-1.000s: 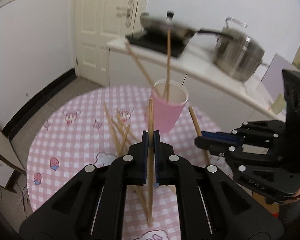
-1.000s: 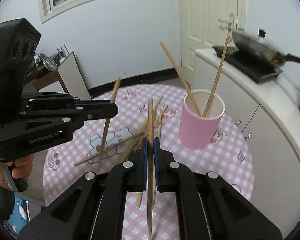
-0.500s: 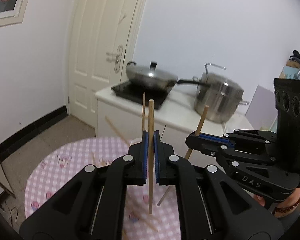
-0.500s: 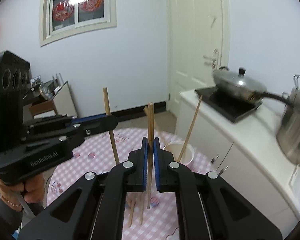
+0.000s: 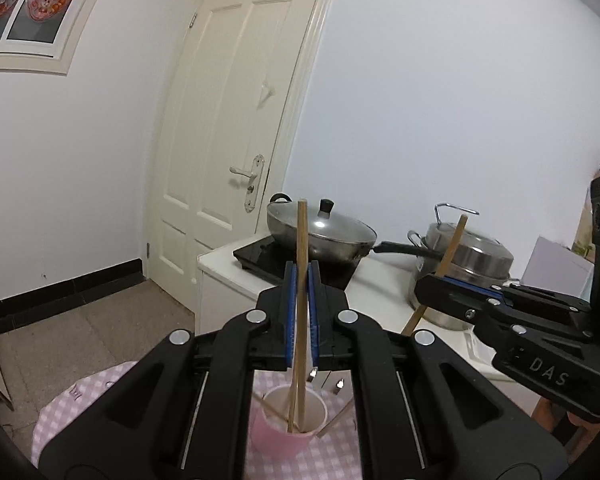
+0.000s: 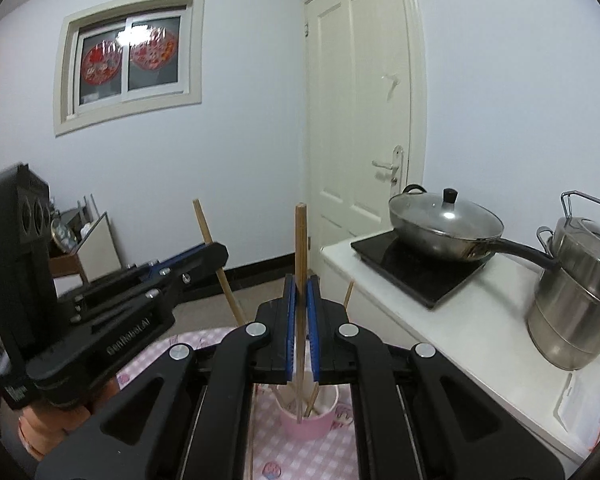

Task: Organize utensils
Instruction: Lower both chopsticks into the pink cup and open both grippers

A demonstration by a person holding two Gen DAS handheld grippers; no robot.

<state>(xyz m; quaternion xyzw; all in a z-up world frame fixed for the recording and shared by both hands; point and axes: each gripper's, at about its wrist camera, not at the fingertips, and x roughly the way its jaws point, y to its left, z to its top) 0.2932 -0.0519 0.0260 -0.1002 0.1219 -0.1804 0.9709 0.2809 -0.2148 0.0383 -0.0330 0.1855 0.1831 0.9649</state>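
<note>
On the checked pink surface [image 6: 284, 456] stands a pink cup [image 6: 308, 416] with chopsticks inside. Above it, each gripper's jaws pinch one upright chopstick: left [image 5: 301, 300], right [image 6: 300, 304].

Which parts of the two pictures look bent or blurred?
Left wrist view: the door bows from fisheye distortion, corners dark, the wok sharp. Right wrist view: the door frame curves too, and the left tool at the picture's edge is slightly blurred.
</note>
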